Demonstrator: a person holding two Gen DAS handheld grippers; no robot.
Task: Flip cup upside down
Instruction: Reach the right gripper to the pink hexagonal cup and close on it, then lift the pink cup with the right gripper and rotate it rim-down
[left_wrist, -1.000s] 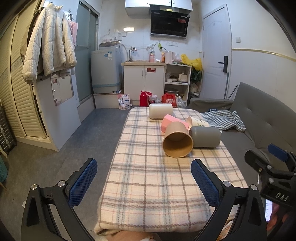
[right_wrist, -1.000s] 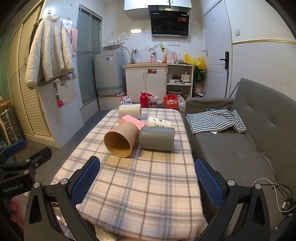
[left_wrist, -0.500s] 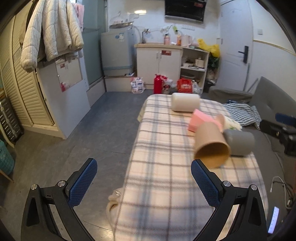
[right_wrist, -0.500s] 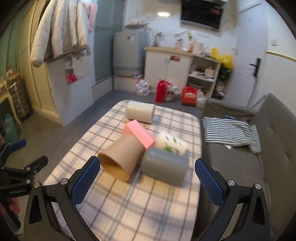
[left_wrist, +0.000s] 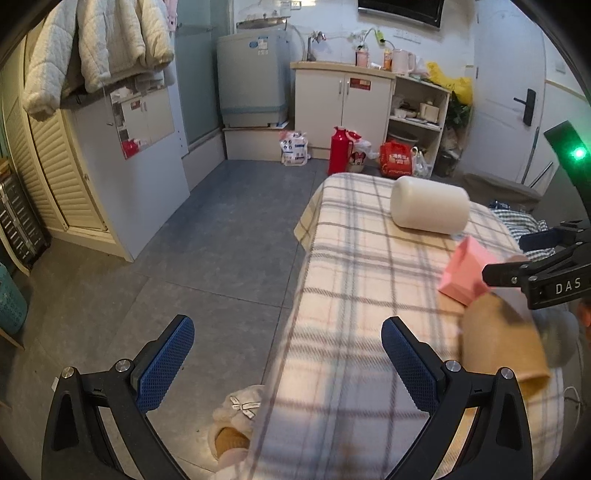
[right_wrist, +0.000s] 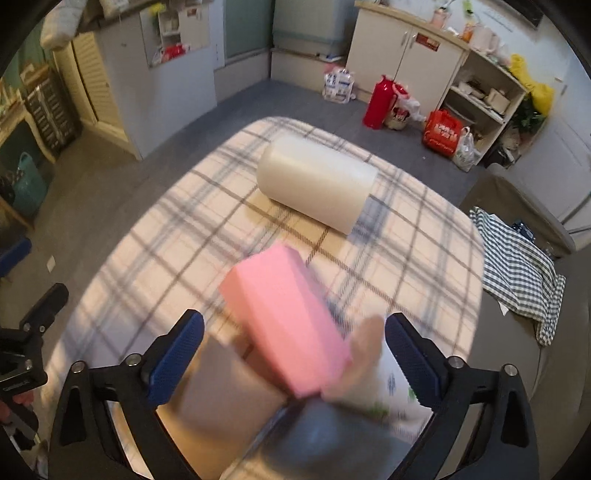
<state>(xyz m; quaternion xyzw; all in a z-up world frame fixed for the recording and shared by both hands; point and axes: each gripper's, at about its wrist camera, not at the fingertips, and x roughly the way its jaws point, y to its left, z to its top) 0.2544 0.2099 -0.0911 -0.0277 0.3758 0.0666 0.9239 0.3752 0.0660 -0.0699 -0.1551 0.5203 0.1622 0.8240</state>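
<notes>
the right gripper (right_wrist: 293, 354) hangs low over the cluster of cups on the plaid tablecloth (right_wrist: 177, 236), jaws spread wide and gripping nothing; between its blue pads lie the pink cup (right_wrist: 284, 325), the tan cup (right_wrist: 221, 391), a printed paper cup (right_wrist: 384, 384) and a grey cup (right_wrist: 325, 443), all on their sides and blurred. a cream cup (right_wrist: 317, 188) lies on its side further back, apart from them. the left gripper (left_wrist: 284, 362) hovers at the table's left edge, jaws wide and empty, with the tan cup (left_wrist: 498, 347) just beside its right finger.
</notes>
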